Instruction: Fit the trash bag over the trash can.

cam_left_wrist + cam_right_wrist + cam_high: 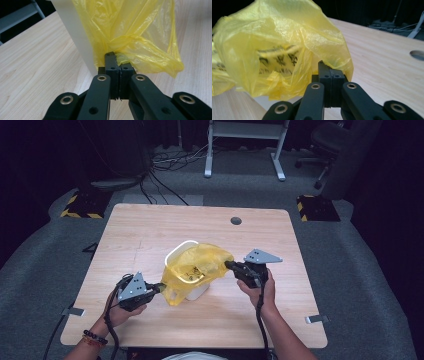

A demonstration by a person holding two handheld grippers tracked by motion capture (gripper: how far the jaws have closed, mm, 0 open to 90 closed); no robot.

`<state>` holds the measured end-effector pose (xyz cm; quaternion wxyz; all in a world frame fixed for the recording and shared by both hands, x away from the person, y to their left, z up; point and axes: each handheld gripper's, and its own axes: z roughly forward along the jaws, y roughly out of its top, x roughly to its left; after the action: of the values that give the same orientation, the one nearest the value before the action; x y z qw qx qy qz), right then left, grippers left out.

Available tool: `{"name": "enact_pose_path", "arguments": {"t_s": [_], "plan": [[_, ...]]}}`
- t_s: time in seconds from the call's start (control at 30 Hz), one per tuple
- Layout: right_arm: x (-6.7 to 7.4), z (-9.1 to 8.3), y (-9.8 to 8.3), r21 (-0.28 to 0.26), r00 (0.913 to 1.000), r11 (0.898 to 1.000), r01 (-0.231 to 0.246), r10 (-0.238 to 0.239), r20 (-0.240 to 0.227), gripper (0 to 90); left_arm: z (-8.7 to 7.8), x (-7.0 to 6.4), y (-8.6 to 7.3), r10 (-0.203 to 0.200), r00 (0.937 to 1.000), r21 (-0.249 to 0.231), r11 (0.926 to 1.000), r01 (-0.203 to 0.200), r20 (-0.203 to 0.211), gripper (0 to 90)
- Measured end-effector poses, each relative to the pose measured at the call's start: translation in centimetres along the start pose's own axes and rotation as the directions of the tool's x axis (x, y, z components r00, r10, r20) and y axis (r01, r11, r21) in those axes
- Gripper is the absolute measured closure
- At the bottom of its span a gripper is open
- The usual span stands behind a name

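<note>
A yellow bag [197,267] is draped over the mouth of a white bin [186,251] that stands near the middle of the table [150,230]; the bin's far rim still shows bare, while the near and right sides are covered by the plastic. The left gripper [161,287] sits just at the bin's near-left side, its jaws pressed together on a bunched fold of the bag; in the left gripper view that fold [120,53] is pinched right at the tips, beside the bin's white wall [75,32], and the rest of the plastic hangs loose past it. The right gripper [229,265] is at the bin's right side, level with the rim, its jaws likewise clamped on the bag's edge, which is pulled out toward it. In the right gripper view the bag [287,47] billows up over the closed tips, with dark print showing through the film. A round hole [236,220] in the table lies well beyond the bin, toward the far edge. Each hand [257,292] grips its tool from the near side of the bin.
</note>
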<state>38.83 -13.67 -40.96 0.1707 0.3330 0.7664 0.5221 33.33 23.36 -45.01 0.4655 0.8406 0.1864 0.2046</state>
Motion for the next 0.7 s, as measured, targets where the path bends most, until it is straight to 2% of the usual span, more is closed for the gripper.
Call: {"name": "enact_pose_path", "arguments": {"t_s": [0.1, 0.2, 0.23, 0.27, 0.3, 0.37, 0.4, 0.43, 0.5, 0.57, 0.6, 0.7], "plan": [[-0.3, 0.7, -0.6, 0.008, 0.9997, 1.0, -0.015, 0.015, -0.018, 90.0, 0.2, 0.2, 0.0, 0.005, 0.9999, 0.007, 1.0, -0.004, -0.014, 88.7], [-0.3, 0.9, -0.6, -0.003, 0.9999, 1.0, 0.002, -0.002, -0.012, 87.6, -0.1, 0.7, 0.1, -0.011, 0.9994, -0.011, 0.9999, 0.011, -0.034, 85.7], [-0.3, 0.9, -0.6, -0.02, 0.9997, 1.0, 0.021, -0.022, -0.013, 79.7, -0.3, 1.0, 0.1, -0.037, 0.9989, -0.033, 0.9988, 0.036, -0.027, 84.3], [0.1, 0.7, -0.4, -0.043, 0.9989, 0.998, 0.046, -0.046, -0.002, 68.3, -0.5, 1.1, 0.1, -0.046, 0.9987, -0.042, 0.9981, 0.046, -0.019, 84.2], [0.4, 0.5, -0.2, -0.053, 0.9976, 0.996, 0.07, -0.07, 0.002, 61.1, -0.7, 1.2, 0.1, -0.059, 0.9981, -0.056, 0.9968, 0.058, -0.018, 83.9], [1.5, -0.2, 0.2, -0.065, 0.9883, 0.986, 0.151, -0.149, 0.033, 49.9, -0.9, 1.3, 0.3, -0.066, 0.9978, -0.065, 0.9958, 0.065, -0.013, 84.2], [2.1, -0.8, 0.5, -0.072, 0.9786, 0.976, 0.203, -0.2, 0.048, 45.2, -0.9, 1.2, 0.3, -0.066, 0.9977, -0.069, 0.9955, 0.065, -0.013, 85.1], [2.5, -1.1, 0.6, -0.075, 0.9712, 0.969, 0.235, -0.231, 0.06, 42.5, -1.0, 1.2, 0.4, -0.062, 0.9979, -0.07, 0.9957, 0.061, -0.015, 85.7], [3.3, -2.0, 0.7, -0.073, 0.9496, 0.949, 0.306, -0.299, 0.093, 37.5, -1.1, 1.1, 0.5, -0.071, 0.9975, -0.075, 0.9947, 0.071, -0.004, 87.0], [3.9, -2.9, 0.8, -0.084, 0.9299, 0.929, 0.361, -0.352, 0.106, 34.3, -1.3, 1.0, 0.7, -0.071, 0.9975, -0.085, 0.9939, 0.071, 0.0, 87.3], [4.3, -3.4, 0.8, -0.092, 0.9112, 0.91, 0.405, -0.394, 0.122, 32.5, -1.3, 1.0, 0.8, -0.074, 0.9973, -0.087, 0.9935, 0.074, 0.002, 87.9], [5.1, -4.4, 0.7, -0.126, 0.8805, 0.873, 0.472, -0.458, 0.122, 30.1, -1.4, 1.0, 0.9, -0.069, 0.9976, -0.083, 0.9942, 0.068, -0.002, 88.5]]}}
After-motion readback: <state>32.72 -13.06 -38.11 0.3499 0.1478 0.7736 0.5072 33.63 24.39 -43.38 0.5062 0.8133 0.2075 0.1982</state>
